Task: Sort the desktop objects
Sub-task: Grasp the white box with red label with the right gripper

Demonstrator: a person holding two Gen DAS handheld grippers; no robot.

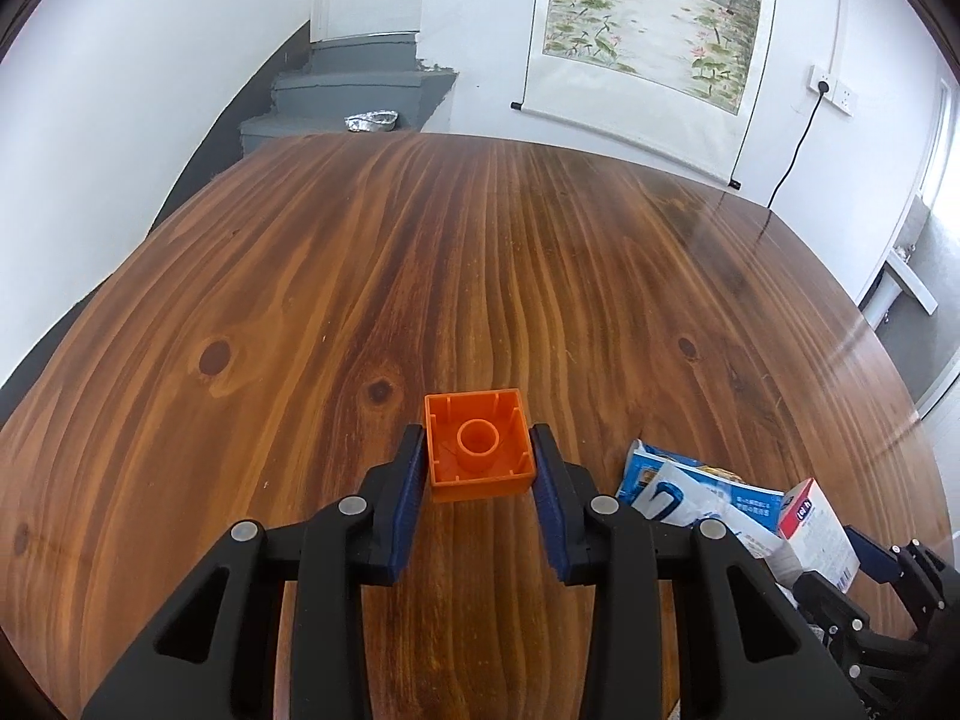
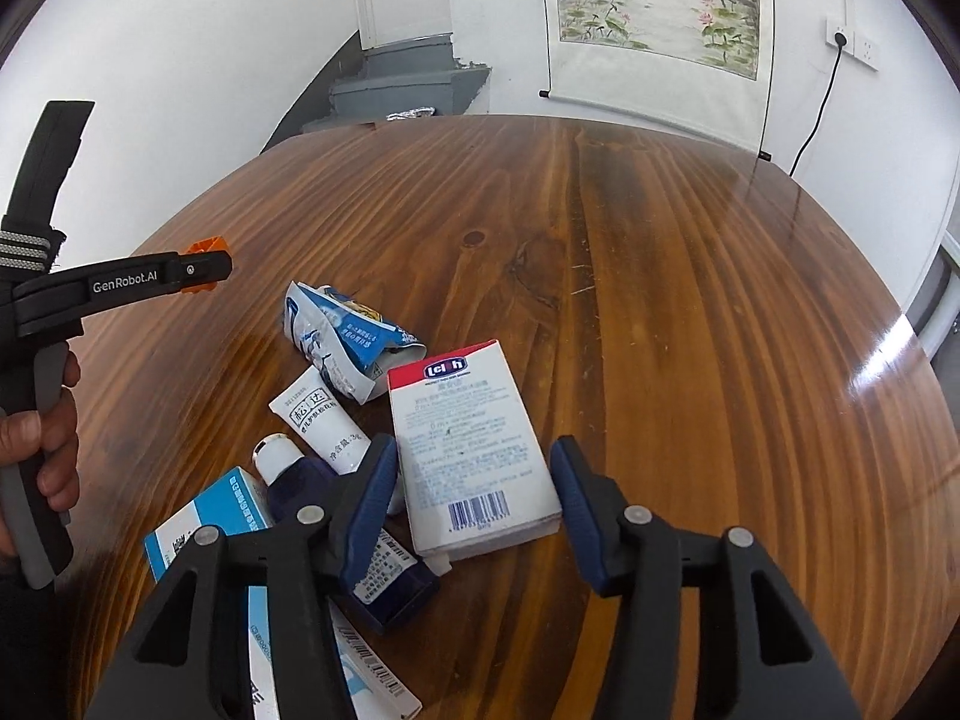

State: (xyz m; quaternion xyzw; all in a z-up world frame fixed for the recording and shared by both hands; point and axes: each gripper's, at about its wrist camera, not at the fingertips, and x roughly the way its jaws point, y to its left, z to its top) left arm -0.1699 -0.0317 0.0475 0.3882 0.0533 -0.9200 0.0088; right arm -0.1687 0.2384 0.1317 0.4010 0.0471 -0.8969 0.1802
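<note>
Glossy wooden table [image 1: 480, 252] (plastic brick [image 1: 480, 447])

I see a scroll painting [image 1: 648, 30] on the wall, grey steps [image 1: 354, 84], a foil tray [image 1: 371, 120], a plugged wall socket [image 1: 831, 90].

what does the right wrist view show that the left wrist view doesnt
Only the right wrist view shows the white tube, the dark blue tube, the hand holding the left tongs, and the right tongs open astride the white box. Only the left wrist view shows the orange block's hollow underside, clamped between the left tongs. Both share the wooden table, the crumpled blue pouch, the white box and the wall scroll.
</note>
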